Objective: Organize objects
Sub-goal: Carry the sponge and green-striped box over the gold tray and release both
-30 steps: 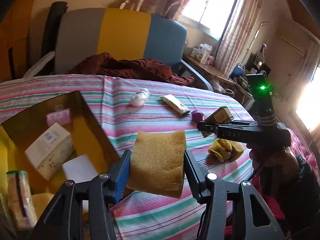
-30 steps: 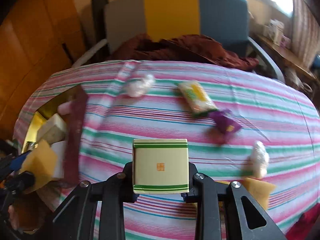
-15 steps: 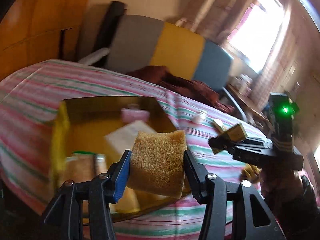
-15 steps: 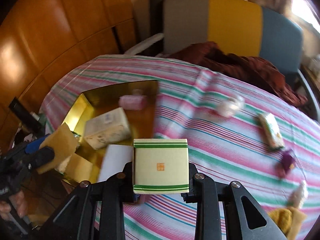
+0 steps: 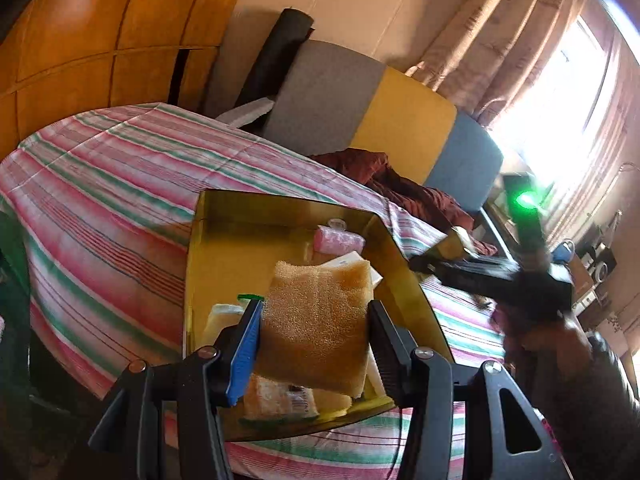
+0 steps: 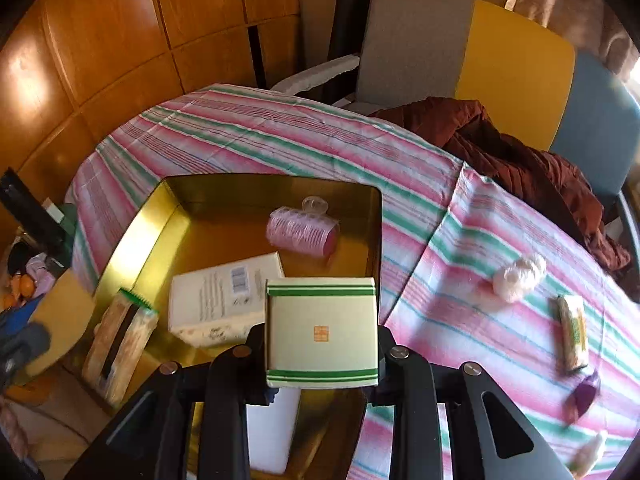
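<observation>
- The left tongs (image 5: 314, 320) clenched a yellow sponge (image 5: 316, 320) above the gold tin's (image 6: 132, 236) near end, evidently for dropping in.
- The right tongs (image 6: 322, 334) gripped a green-striped box (image 6: 322, 332) over the tin, which sat at the desk's (image 6: 260, 140) left edge.
- The tin's near rim was hidden behind both tongs; the desk's wrapped leftovers (image 6: 520, 276) were hard to identify.
</observation>
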Tool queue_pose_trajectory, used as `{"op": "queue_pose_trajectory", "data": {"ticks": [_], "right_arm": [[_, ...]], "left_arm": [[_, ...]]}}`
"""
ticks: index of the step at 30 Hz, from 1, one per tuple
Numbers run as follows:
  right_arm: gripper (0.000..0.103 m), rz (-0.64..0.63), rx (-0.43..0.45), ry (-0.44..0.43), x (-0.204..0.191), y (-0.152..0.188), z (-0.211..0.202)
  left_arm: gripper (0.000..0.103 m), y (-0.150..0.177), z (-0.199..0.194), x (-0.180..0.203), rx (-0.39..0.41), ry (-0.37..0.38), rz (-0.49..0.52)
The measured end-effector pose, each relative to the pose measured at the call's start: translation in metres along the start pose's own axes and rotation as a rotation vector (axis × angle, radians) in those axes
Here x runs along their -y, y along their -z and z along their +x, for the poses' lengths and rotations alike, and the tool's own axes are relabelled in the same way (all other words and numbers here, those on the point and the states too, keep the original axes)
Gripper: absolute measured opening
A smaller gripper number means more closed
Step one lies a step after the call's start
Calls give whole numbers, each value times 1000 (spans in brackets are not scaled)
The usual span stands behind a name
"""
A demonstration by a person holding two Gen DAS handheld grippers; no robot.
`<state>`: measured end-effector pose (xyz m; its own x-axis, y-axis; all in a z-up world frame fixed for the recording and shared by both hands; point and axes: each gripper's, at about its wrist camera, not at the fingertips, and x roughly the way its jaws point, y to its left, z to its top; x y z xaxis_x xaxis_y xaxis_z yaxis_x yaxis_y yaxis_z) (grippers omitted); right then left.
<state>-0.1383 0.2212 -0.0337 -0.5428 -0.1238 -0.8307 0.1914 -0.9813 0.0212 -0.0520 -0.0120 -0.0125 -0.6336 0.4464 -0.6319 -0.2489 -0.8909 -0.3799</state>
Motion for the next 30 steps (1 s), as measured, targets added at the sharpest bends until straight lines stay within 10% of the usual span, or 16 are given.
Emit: {"op": "queue_pose_trajectory", "data": {"ticks": [8,18,30], "right_arm": [[62,44,19,26,7,-34,15],[71,81,36,22,16,1,-7],[82,116,52,-18,8,47,-31]], "left_arm": [[55,13,26,28,-91,82,63],[59,31,59,44,-195,65,102],[61,18,36,40,-108,-27,80]]}}
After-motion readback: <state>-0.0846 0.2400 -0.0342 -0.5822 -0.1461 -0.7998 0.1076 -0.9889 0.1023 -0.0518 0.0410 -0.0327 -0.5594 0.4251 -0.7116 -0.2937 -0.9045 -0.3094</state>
